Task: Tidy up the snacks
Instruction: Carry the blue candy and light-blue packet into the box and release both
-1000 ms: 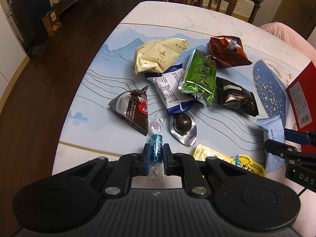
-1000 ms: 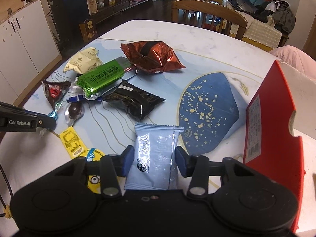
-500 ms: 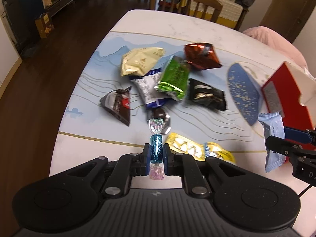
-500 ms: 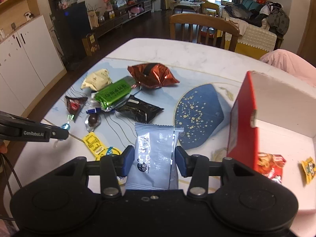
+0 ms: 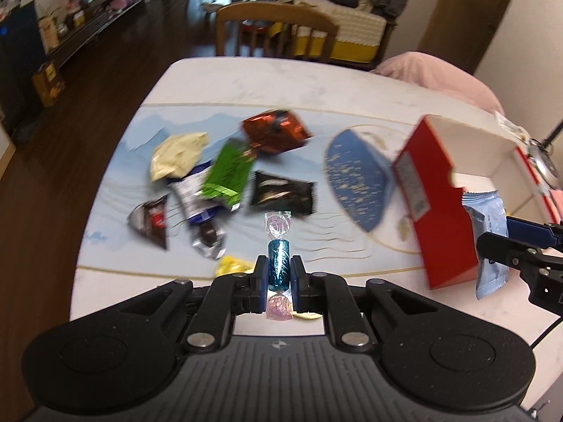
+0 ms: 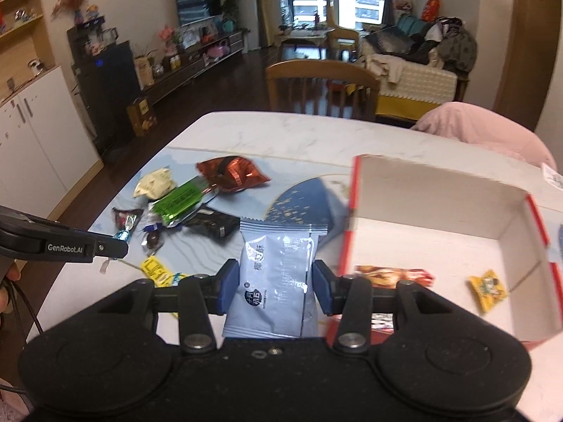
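My left gripper (image 5: 278,270) is shut on a teal twist-wrapped candy (image 5: 278,263), held above the table's near edge. My right gripper (image 6: 278,281) is shut on a pale blue snack packet (image 6: 278,277), held just left of the open red box (image 6: 440,207). The box (image 5: 440,218) holds an orange-red packet (image 6: 390,276) and a small yellow packet (image 6: 487,286). The blue packet also shows in the left wrist view (image 5: 487,225). Several snacks lie on the table: a green packet (image 5: 228,172), a red foil packet (image 5: 274,133), a black packet (image 5: 281,193), a cream packet (image 5: 177,153).
A small dark triangular packet (image 5: 151,216), a foil chocolate (image 5: 207,237) and a yellow packet (image 6: 156,270) lie near the front left. A wooden chair (image 6: 322,88) stands at the table's far side. A pink cushion (image 6: 485,133) is at the far right.
Both grippers have risen and tilted up, each with its snack still held. The right gripper has shifted toward the red box, whose inside now shows more fully.
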Demonstrator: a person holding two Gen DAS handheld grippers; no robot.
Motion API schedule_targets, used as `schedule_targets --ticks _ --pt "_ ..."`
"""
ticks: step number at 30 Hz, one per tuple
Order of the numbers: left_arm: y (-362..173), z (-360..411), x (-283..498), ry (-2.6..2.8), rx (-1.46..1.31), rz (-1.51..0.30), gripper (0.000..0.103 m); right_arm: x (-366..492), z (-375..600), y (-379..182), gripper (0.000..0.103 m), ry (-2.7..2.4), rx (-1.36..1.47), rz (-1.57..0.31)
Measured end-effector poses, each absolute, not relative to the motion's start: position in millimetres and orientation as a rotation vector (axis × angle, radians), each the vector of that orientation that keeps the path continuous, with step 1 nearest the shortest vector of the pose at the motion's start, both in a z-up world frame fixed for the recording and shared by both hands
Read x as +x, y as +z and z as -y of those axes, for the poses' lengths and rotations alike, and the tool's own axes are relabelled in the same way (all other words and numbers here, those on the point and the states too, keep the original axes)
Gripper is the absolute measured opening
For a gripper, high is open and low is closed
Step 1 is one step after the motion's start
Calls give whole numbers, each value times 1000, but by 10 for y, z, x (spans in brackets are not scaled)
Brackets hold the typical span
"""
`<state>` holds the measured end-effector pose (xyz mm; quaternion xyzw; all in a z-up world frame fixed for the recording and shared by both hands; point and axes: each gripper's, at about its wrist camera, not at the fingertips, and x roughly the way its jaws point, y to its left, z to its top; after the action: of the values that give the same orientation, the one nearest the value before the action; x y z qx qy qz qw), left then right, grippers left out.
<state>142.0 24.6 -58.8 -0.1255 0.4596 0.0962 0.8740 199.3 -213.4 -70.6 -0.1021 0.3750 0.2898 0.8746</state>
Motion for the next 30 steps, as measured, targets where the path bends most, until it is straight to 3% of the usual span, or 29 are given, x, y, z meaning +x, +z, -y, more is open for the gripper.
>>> schedule_targets --ticks 13,30 --pt "-206 723 1852 55 -155 -904 12 2234 2927 -427 44 496 -165 -728" --pt "-244 1682 2756 -37 -102 -986 12 2924 3578 -683 44 422 -200 -782"
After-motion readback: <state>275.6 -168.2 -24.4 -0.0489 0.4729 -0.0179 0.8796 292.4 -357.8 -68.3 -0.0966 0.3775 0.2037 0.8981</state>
